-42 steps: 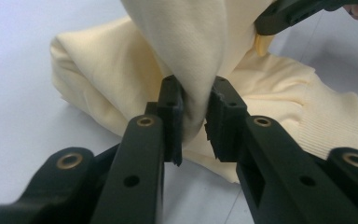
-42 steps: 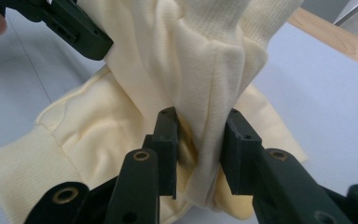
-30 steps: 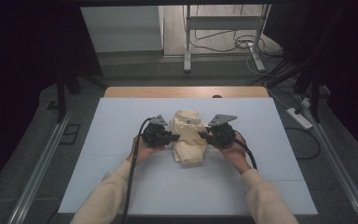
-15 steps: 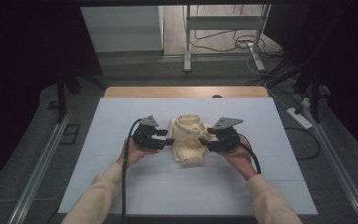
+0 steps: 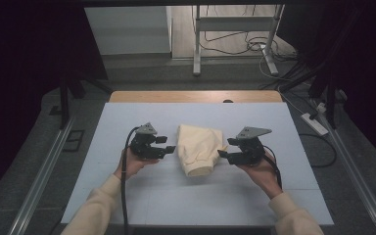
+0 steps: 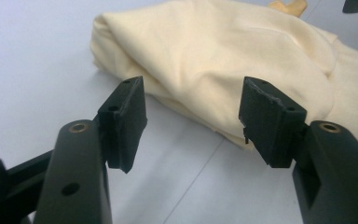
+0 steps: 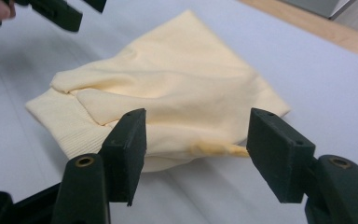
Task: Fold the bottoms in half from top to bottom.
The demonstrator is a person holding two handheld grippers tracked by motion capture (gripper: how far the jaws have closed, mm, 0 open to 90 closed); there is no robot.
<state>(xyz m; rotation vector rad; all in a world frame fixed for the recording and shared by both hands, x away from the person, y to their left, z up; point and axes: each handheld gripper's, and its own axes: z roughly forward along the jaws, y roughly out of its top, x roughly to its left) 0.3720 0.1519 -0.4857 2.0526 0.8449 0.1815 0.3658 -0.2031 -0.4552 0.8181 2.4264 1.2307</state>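
A folded pale yellow garment [image 5: 199, 148] lies in a bundle at the middle of the white table top [image 5: 127, 117]. My left gripper [image 5: 169, 144] hovers just left of it, open, jaws pointing at the cloth with nothing between them. My right gripper [image 5: 225, 148] hovers just right of it, also open and empty. Both sets of jaws have just been opening. In the left gripper view the garment [image 6: 223, 60] lies beyond the fingertips [image 6: 126, 116]. In the right gripper view the garment [image 7: 168, 102] shows a ribbed hem at its left, and the other gripper [image 7: 60, 14] sits at the top left.
The table's wooden far edge [image 5: 196, 96] lies behind the white sheet. Metal rails [image 5: 39, 176] run along both sides of the table. A metal stand [image 5: 235, 39] and cables [image 5: 318, 122] are on the floor beyond.
Both grippers let go of the garment, opened and drew apart sideways from it. The cloth, bunched up between them a second ago, now lies flatter on the table.
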